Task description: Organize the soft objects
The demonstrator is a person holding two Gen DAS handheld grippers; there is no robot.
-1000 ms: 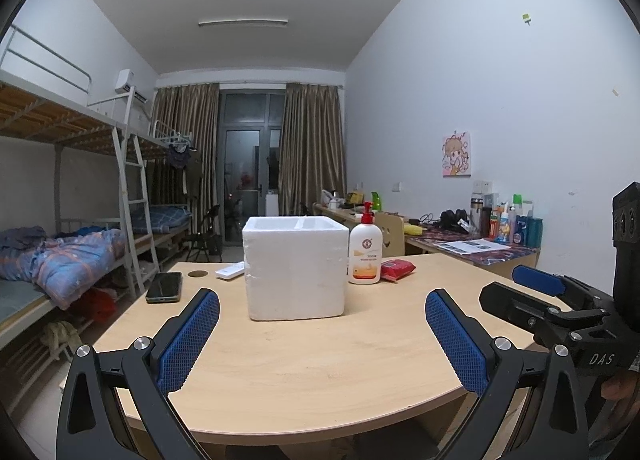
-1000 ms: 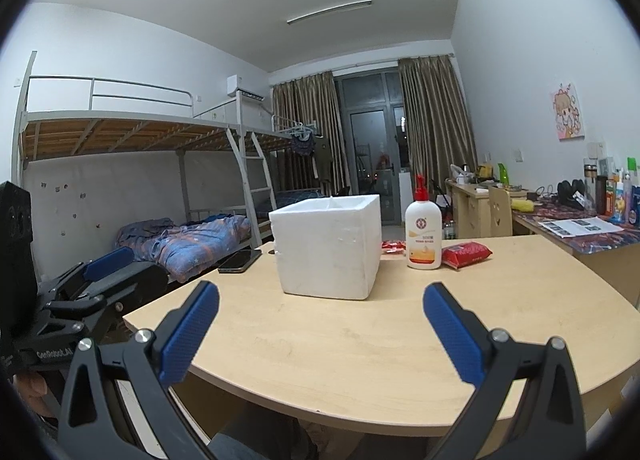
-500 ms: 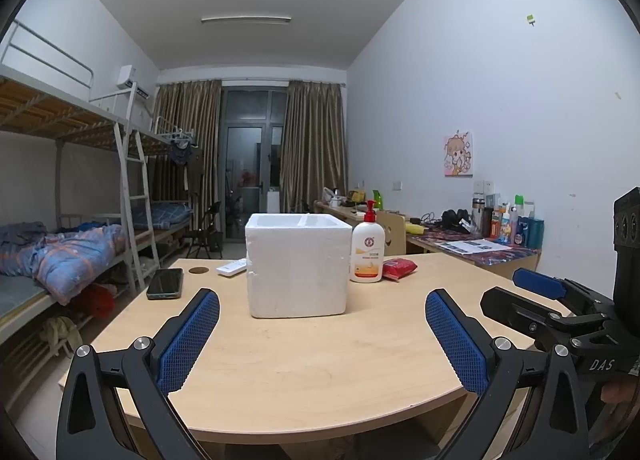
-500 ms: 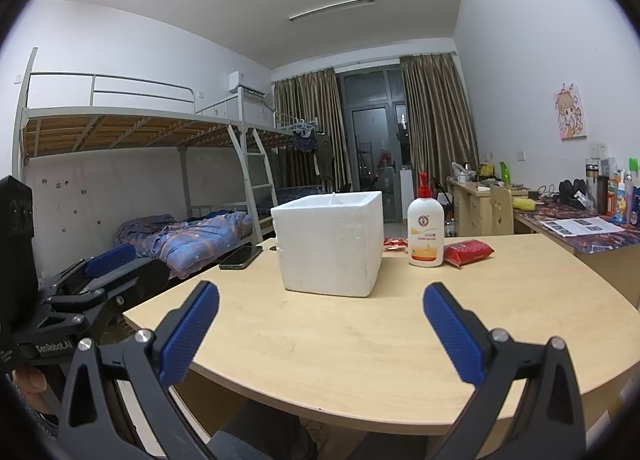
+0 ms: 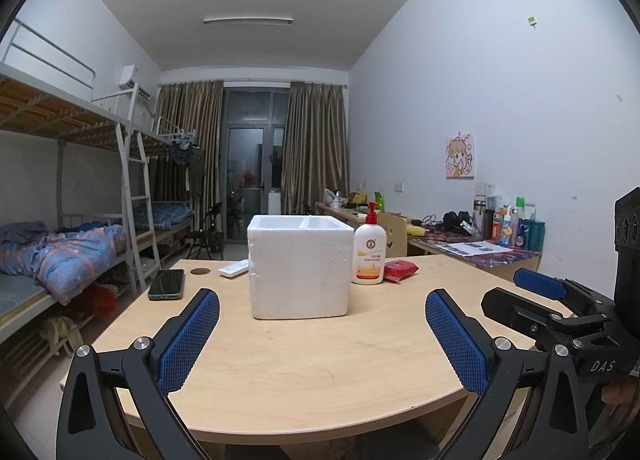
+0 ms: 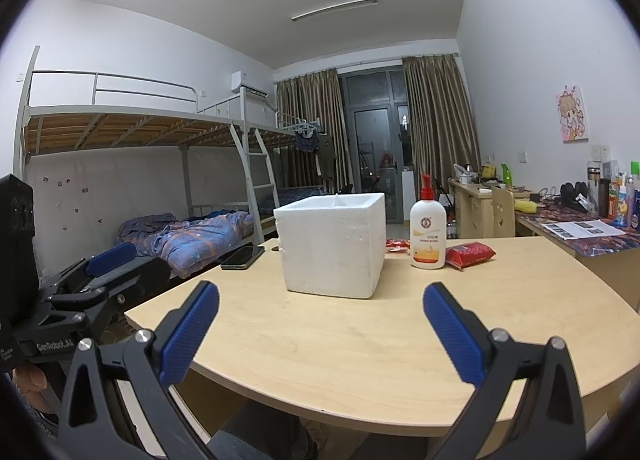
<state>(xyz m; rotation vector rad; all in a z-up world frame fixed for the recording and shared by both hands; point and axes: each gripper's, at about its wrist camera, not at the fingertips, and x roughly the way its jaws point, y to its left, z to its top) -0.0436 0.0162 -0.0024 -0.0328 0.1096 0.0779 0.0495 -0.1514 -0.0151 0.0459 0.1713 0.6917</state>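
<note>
A white foam box (image 5: 299,266) (image 6: 332,243) stands open-topped in the middle of the round wooden table (image 5: 320,360) (image 6: 400,332). To its right stands a white pump bottle (image 5: 369,250) (image 6: 427,234), and a red soft pack (image 5: 400,270) (image 6: 470,253) lies beside that. A second red packet (image 6: 397,245) shows behind the box. My left gripper (image 5: 322,334) hovers open over the near table edge, nothing between its blue pads. My right gripper (image 6: 320,330) is likewise open and holds nothing. Each gripper shows at the side of the other's view.
A black phone (image 5: 167,284) (image 6: 243,257) and a white remote (image 5: 234,269) lie at the table's far left. A bunk bed with a ladder (image 5: 136,212) lines the left wall. Desks (image 5: 476,250) with bottles and papers run along the right wall.
Both grippers have edged slightly; the box and bottle sit a touch different in view. Nothing was grasped or moved on the table.
</note>
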